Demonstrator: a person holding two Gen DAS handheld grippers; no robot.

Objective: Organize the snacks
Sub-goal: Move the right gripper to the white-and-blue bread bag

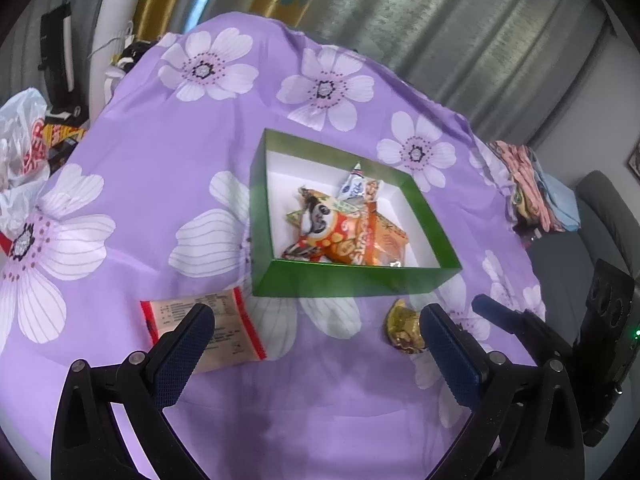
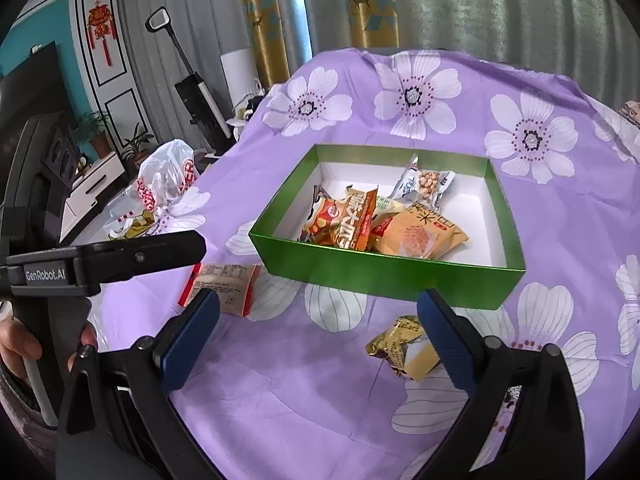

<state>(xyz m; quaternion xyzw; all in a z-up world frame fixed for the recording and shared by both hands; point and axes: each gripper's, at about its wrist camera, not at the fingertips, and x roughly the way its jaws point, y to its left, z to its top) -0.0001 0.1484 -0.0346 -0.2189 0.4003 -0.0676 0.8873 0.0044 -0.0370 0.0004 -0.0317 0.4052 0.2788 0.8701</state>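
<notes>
Near the green box, both grippers hang released; only the right view shows a hand.

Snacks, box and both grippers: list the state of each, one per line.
Green box: open, no lid, several snack packets inside.
Red-edged packet: flat on the cloth, outside the box.
Gold packet: on the cloth, outside the box.
Left gripper: open, empty.
Right gripper: open, empty.
White plastic bag: crumpled at the table edge.
</notes>
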